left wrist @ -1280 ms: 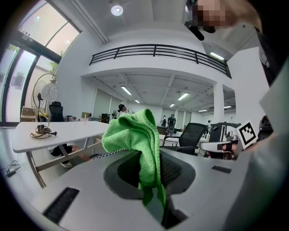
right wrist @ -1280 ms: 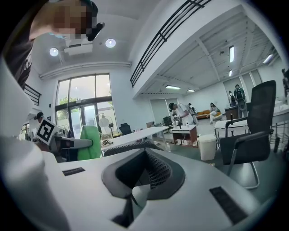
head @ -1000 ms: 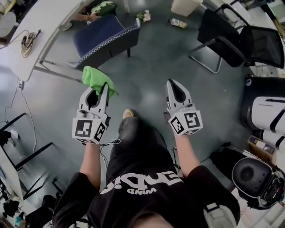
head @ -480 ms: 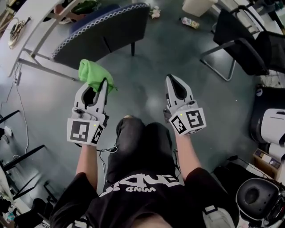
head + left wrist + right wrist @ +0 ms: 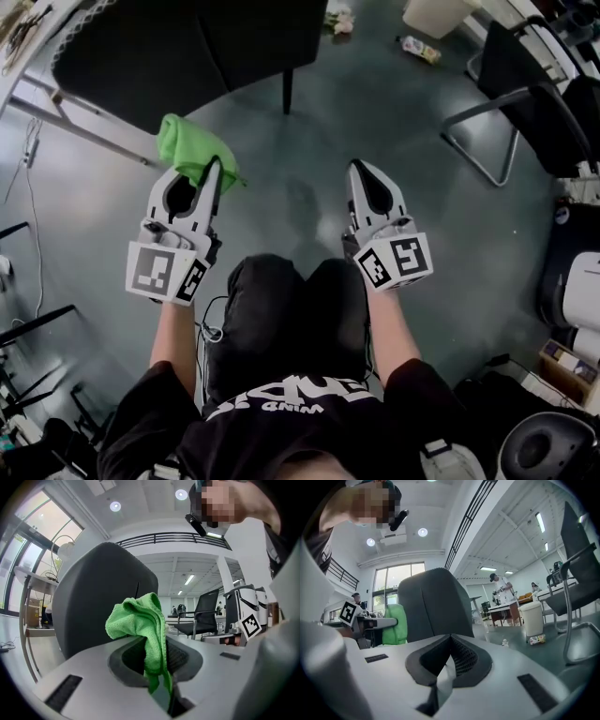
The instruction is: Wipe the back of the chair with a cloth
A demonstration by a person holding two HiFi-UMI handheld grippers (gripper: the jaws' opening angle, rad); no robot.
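Note:
A dark chair back [image 5: 187, 47] fills the top left of the head view, just ahead of both grippers. It rises as a grey slab [image 5: 98, 602] behind the cloth in the left gripper view and stands ahead in the right gripper view [image 5: 433, 604]. My left gripper [image 5: 214, 167] is shut on a bunched green cloth [image 5: 190, 150], which sticks up from the jaws [image 5: 140, 625] a short way from the chair back. My right gripper [image 5: 358, 169] is shut and holds nothing; the cloth [image 5: 395, 624] shows at its left.
A second black chair [image 5: 534, 94] stands at the right on metal legs. A white bin [image 5: 441, 14] and a small carton [image 5: 419, 49] lie on the floor at the top. A white table edge [image 5: 28, 47] runs at the top left. Dark equipment [image 5: 553, 450] sits at the lower right.
The chair back has come closer and now fills the top of the head view. Both grippers keep their pose, the cloth still in the left one.

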